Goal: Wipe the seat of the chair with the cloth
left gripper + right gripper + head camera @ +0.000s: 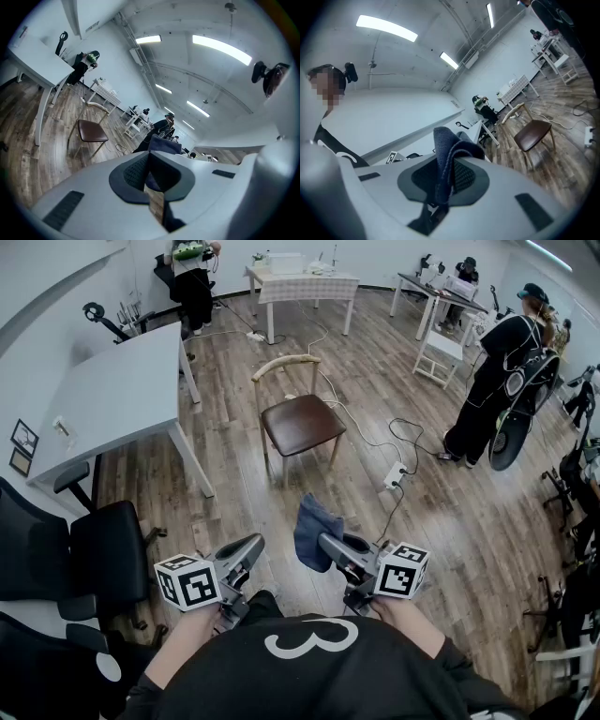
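A wooden chair with a dark brown seat (300,423) stands on the plank floor ahead of me, its curved backrest on the far side. It also shows small in the left gripper view, chair (91,131), and in the right gripper view, chair (532,133). My right gripper (325,543) is shut on a dark blue cloth (314,529), held low near my body and well short of the chair. The cloth (444,150) sticks up from between the jaws. My left gripper (253,545) is beside it, shut and holding nothing. The cloth (164,144) peeks over its jaws.
A grey table (112,395) stands at the left, with black office chairs (103,554) near me. A white power strip (394,474) and cables lie on the floor right of the chair. A person (497,381) stands at the right. More tables (305,282) line the back.
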